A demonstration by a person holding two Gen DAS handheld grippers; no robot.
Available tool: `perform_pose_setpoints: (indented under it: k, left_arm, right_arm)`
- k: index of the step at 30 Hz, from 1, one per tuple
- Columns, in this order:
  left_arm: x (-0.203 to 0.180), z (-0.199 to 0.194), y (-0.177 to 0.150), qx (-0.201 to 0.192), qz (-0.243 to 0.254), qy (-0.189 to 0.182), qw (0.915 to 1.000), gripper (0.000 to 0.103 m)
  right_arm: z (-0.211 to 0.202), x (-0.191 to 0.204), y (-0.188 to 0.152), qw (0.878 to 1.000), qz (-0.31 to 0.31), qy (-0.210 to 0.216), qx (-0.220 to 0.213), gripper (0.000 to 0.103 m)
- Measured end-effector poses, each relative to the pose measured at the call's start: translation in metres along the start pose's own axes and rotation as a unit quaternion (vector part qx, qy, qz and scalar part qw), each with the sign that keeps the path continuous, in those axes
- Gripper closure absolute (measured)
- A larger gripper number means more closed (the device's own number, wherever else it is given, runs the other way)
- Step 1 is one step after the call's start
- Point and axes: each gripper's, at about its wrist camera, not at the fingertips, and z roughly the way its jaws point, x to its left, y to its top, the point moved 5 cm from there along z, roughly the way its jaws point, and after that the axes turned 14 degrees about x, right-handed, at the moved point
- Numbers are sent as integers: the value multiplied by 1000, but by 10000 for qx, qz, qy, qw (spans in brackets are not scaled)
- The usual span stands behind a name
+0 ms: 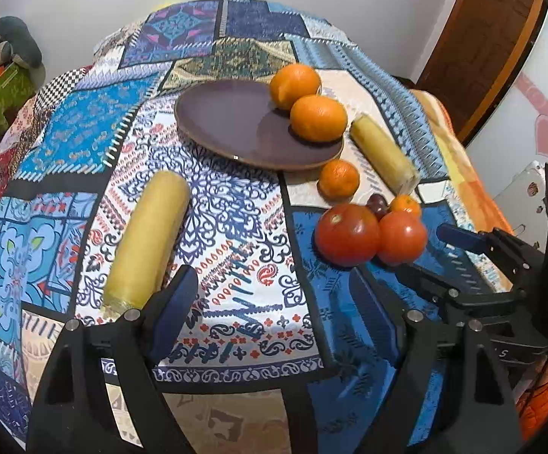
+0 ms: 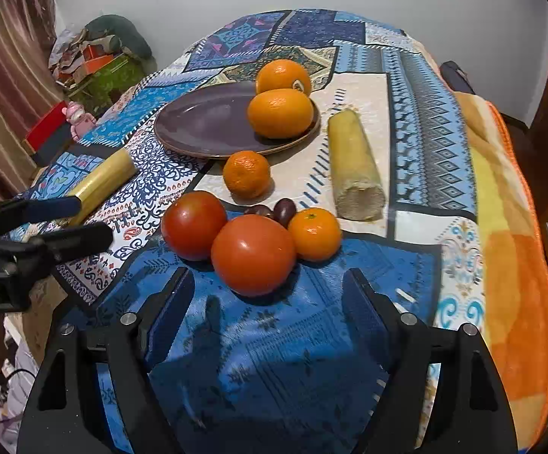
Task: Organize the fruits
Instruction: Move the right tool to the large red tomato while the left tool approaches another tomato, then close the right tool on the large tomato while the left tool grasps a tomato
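Note:
A purple plate point(image 1: 228, 121) point(image 2: 202, 121) holds two oranges point(image 1: 317, 117) point(image 2: 279, 112) at its right side. In front of it lie a small mandarin point(image 1: 339, 179) point(image 2: 246, 174), a second mandarin point(image 1: 405, 205) point(image 2: 314, 233), two red tomatoes point(image 1: 347, 233) point(image 2: 253, 253), and dark grapes point(image 1: 377, 204) point(image 2: 284, 211). Two yellow sugarcane pieces lie on the cloth, one left point(image 1: 147, 238) point(image 2: 101, 183), one right point(image 1: 383, 153) point(image 2: 355, 164). My left gripper point(image 1: 274, 314) is open and empty beside the left cane. My right gripper point(image 2: 268, 314) is open and empty, just before the front tomato.
The table wears a patterned patchwork cloth point(image 1: 236, 227) with an orange blanket point(image 2: 516, 265) at its right edge. Clutter and a pink toy point(image 2: 79, 117) stand at the left. The other gripper shows in each view, at the right in the left wrist view point(image 1: 474, 249) and at the left in the right wrist view point(image 2: 47, 227).

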Motion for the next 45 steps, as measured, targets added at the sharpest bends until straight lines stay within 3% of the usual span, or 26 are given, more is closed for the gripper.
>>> perform_pose_setpoints:
  k: [7, 12, 26, 29, 34, 45]
  left_arm:
    - [-3, 5, 3, 21, 51, 2, 10000, 20]
    - [-10, 7, 9, 21, 141, -20, 9999, 20]
    - [-45, 38, 33, 273, 306, -353, 9985, 21]
    - [-52, 48, 39, 331, 335, -358, 9982, 27]
    - [-58, 59, 42, 445, 446, -401, 9972, 52]
    - [-49, 41, 37, 221, 405, -351, 9983, 53]
  right_arm:
    - [12, 3, 4, 9999, -21, 132, 34, 39]
    - [15, 2, 2, 9996, 2, 271, 59, 57]
    - [-11, -19, -7, 9995, 107, 269, -129, 57]
    - [-16, -25, -8, 9993, 183, 284, -157, 57]
    - [-22, -30, -7, 9989, 257, 317, -215, 57]
    - [-30, -26, 3, 9986, 207, 342, -333, 57]
